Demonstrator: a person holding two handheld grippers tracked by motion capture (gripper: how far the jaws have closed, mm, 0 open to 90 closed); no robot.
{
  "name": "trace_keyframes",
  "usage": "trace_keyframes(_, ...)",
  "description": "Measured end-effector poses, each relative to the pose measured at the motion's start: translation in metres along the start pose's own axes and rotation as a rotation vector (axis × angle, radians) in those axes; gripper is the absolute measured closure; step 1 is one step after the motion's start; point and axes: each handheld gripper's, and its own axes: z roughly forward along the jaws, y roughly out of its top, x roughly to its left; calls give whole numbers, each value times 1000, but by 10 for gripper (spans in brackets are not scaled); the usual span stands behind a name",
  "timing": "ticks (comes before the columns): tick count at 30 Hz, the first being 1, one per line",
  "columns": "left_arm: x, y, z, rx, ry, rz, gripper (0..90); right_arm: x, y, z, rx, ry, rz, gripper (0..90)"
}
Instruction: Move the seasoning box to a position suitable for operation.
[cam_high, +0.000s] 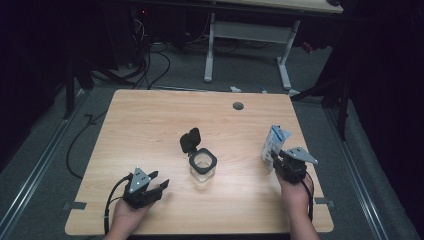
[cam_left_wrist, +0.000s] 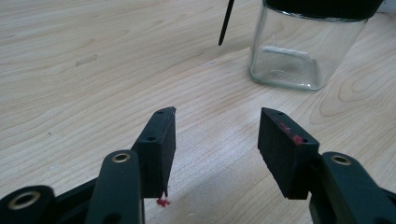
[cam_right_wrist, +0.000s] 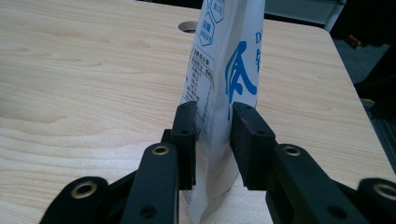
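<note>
Nearest the person, the left gripper (cam_high: 161, 185) is being held low over the table (cam_high: 150, 130) at its front left; its jaws are being kept released, with bare wood between them in the left gripper view, and nothing is being touched. At the front right, the right gripper (cam_right_wrist: 214, 122) is being closed on a white pouch (cam_right_wrist: 224, 70) with blue print; the pouch is being grasped near its lower part, both pads being pressed against its sides, while it is being kept upright near the table's right edge. Farther in, at the middle of the table, a square glass jar (cam_high: 203, 169) is being left standing, its black flip lid (cam_high: 190, 140) being held open and tilted back; through the glass no contents are being made out. Beyond it, a round hole (cam_high: 238, 106) is being shown near the far edge.

Trouble is being judged likely from the pouch itself; being soft, it could be buckled or let slip between the pads as it is being lifted; being gripped low, it could be flopped over at the top. The jar, being light and unheld, could be knocked over, or contents spilled past its small mouth.
</note>
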Motion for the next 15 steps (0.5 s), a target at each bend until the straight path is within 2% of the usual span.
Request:
trace_keyframes(5, -1, 0, 0, 2, -2, 3, 465, -2, 1, -2, 3, 14, 0, 797)
trace_keyframes(12, -1, 0, 0, 6, -13, -2, 458, -3, 3, -3, 13, 23, -1, 838)
trace_keyframes(15, -2, 0, 0, 6, -25, -4, 445, -1, 4, -3, 21, 32, -16, 852)
